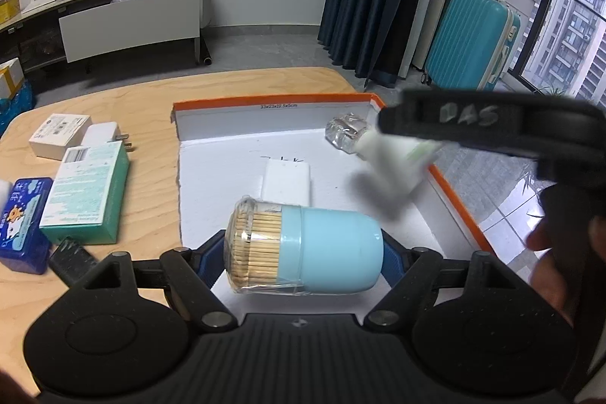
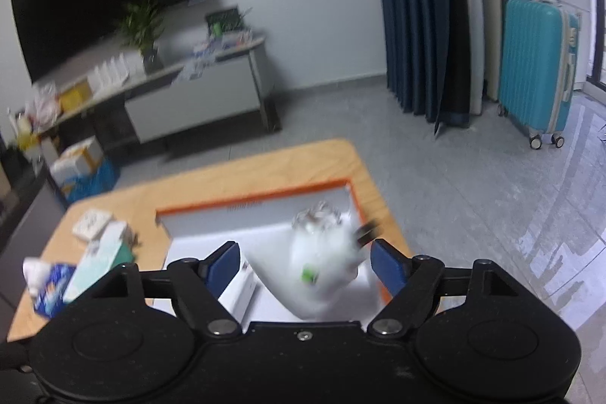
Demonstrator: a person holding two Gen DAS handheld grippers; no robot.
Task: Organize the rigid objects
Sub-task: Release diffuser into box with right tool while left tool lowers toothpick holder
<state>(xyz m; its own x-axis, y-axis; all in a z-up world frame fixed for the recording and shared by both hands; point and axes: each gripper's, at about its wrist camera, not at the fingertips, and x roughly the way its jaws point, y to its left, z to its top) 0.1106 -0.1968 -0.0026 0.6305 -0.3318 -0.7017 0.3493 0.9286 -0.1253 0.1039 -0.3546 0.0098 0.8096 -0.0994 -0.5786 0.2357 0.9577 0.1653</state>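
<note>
Right now the left gripper [image 1: 303,254] hangs low over the near edge of a shallow white tray with an orange rim [image 1: 272,100], its jaws pinching a pale blue toothpick holder [image 1: 306,248] that lies on its side between the blue pads, clear cap and toothpicks pointing left. Further in, a flat white block [image 1: 286,181] rests on the tray floor. Over the tray's right side, the right gripper [image 2: 305,265] has its jaws spread wide, and a white tube with a faceted clear cap [image 2: 324,252] sits blurred in the gap between them, touching neither pad as far as I can tell; whether it rests on the tray is unclear. On the wooden bench [image 1: 151,93] left of the tray lie a mint-green box [image 1: 85,192], a small white box [image 1: 60,135], a white plug adapter [image 1: 108,135] and a dark blue packet [image 1: 24,218]. A teal suitcase [image 1: 471,36] stands by the curtain.
</note>
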